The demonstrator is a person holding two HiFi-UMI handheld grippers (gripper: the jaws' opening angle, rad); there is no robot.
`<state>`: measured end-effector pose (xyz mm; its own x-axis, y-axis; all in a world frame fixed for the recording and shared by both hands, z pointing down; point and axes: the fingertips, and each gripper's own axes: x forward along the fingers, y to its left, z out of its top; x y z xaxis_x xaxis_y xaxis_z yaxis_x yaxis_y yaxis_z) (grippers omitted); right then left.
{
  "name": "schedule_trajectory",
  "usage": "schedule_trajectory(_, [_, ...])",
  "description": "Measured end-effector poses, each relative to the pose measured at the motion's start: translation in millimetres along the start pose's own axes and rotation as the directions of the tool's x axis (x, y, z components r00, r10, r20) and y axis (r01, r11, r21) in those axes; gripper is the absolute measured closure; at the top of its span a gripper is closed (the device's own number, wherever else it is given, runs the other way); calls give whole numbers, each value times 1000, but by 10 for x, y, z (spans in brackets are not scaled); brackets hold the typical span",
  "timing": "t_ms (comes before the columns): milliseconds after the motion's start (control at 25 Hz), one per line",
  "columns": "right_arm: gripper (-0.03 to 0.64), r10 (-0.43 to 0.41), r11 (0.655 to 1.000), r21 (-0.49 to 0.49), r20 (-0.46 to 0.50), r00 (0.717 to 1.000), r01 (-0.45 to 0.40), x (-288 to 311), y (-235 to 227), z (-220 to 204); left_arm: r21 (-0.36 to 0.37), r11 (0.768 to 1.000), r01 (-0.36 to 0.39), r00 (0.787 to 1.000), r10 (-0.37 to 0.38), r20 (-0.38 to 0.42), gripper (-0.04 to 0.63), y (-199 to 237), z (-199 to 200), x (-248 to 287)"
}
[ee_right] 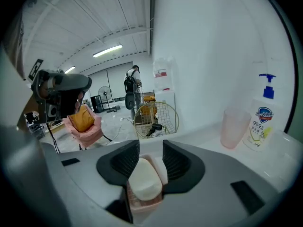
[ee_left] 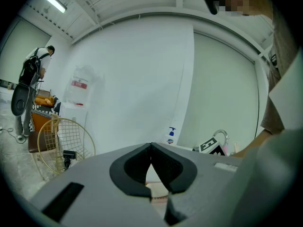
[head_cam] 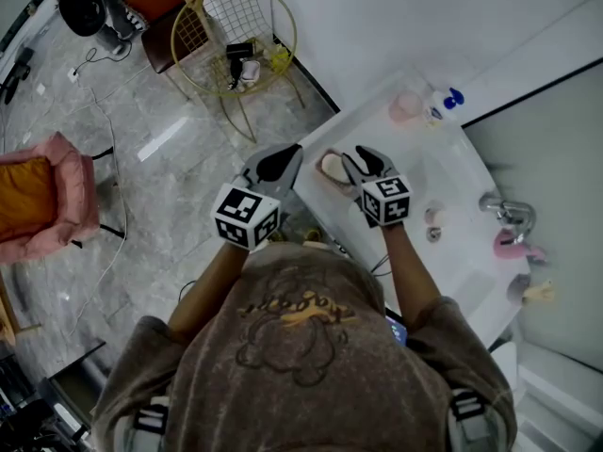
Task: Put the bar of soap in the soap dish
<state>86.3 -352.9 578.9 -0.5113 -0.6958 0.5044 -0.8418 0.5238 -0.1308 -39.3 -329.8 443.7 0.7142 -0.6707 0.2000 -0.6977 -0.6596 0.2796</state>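
Observation:
The cream bar of soap (ee_right: 144, 178) lies in the pink soap dish (ee_right: 135, 203) on the white counter. My right gripper (ee_right: 151, 148) hangs just above it, open, with its dark pads apart on either side of the bar and not pressing it. In the head view the soap (head_cam: 333, 168) and its dish sit near the counter's left end, between my two grippers. The right gripper (head_cam: 356, 163) is at its right. My left gripper (head_cam: 285, 158) is beside the counter's edge. In the left gripper view its tips (ee_left: 151, 148) meet, shut, and a bit of the dish (ee_left: 158, 193) shows behind them.
A pink cup (ee_right: 233, 126) and a pump bottle (ee_right: 260, 124) stand at the counter's far end by the wall. The tap (head_cam: 509, 213) and the sink basin (head_cam: 457, 196) are to the right. A gold wire chair (head_cam: 236, 36) and a pink armchair (head_cam: 42, 196) stand on the floor.

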Motion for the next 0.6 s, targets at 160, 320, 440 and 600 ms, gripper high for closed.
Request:
schedule_trajectory(160, [472,-7,1000,13,73,997,6,-202,41,205,6,1000,19,1000,-19,-2,591,-59,7,33])
schedule_trajectory(320, [472,-23,999,31,143,989,18,-435,71,371,12,999,39,999,-39,-7,592,-128,-6,72])
schedule_trajectory(440, [472,-33,999,43,186,982,26,-611,94,471,16,998,53,999,-53,-10,591,-183,-17,92])
schedule_trajectory(600, [474,-47,998,57,239,970,34,-835,134,595,21,997,70,997,-70,-12,591,-247,-7,111])
